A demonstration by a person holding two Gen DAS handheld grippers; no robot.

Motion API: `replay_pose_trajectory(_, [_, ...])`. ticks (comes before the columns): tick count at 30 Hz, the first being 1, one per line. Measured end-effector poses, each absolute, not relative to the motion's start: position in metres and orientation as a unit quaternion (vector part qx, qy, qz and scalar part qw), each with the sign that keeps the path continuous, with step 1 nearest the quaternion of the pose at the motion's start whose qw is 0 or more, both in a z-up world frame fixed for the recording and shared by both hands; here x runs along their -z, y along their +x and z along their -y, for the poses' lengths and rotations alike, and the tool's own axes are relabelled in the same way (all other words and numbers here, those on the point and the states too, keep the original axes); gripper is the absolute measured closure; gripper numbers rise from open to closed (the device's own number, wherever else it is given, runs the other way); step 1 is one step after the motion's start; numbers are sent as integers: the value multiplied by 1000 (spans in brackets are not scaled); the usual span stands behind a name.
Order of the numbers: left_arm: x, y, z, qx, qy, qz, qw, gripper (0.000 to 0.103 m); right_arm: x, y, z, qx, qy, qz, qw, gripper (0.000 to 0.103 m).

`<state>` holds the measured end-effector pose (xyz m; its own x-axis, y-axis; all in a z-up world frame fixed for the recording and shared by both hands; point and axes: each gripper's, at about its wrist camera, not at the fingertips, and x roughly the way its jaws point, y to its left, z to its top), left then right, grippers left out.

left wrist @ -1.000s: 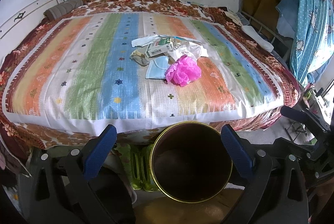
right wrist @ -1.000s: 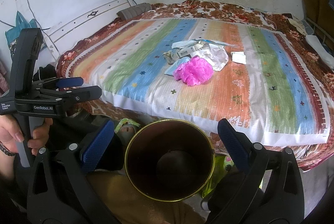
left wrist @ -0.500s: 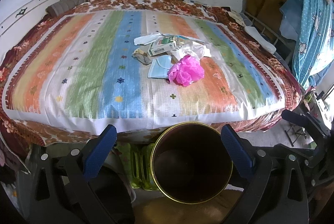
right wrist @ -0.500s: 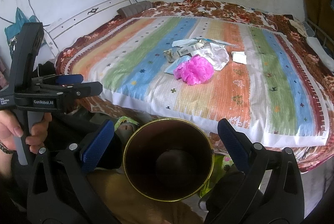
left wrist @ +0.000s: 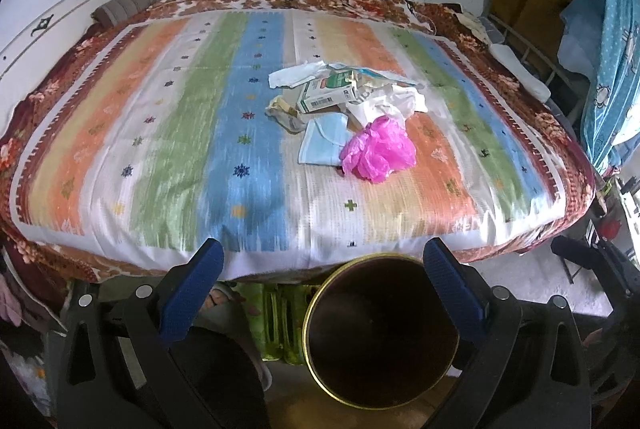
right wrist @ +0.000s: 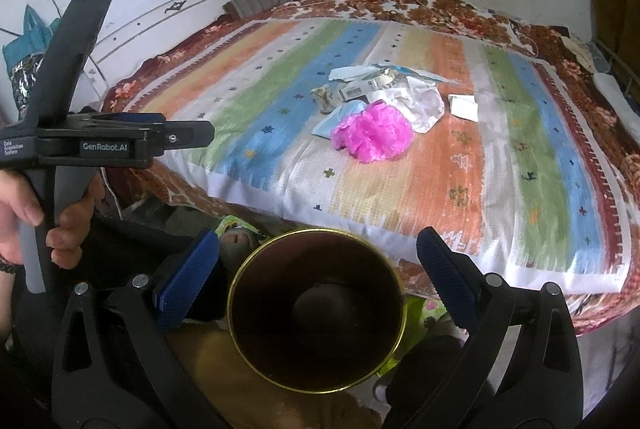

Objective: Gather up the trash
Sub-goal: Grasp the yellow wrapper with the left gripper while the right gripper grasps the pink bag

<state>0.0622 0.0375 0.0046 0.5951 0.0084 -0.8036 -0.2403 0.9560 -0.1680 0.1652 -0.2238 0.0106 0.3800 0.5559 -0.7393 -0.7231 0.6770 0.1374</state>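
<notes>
Between our left claw and right claw, both wide and empty, gold-rimmed bin, trash pile ahead on bed, "GenRobot.AI" on left claw's body.

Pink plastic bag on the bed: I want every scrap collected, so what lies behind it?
Behind the pink plastic bag lie crumpled white paper, a blue face mask and a small carton. Anything beneath the pile is covered.
</notes>
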Motion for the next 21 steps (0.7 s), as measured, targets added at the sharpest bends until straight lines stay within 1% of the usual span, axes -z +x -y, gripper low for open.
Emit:
replay_pose_trajectory(8, [-4,98,-58,-89,-150,-451,876,6,-18,192,209,-393,-104,-398,822,11])
replay_pose_trajectory(13, [0,122,-69,-94,-154,-455,872,6,-13,211,201,-386,-100,-412,819,10])
replay_pose_trajectory(21, [13,152,-87,-103,-173,-461,864,6,-5,229,186,-385,-120,-413,817,10])
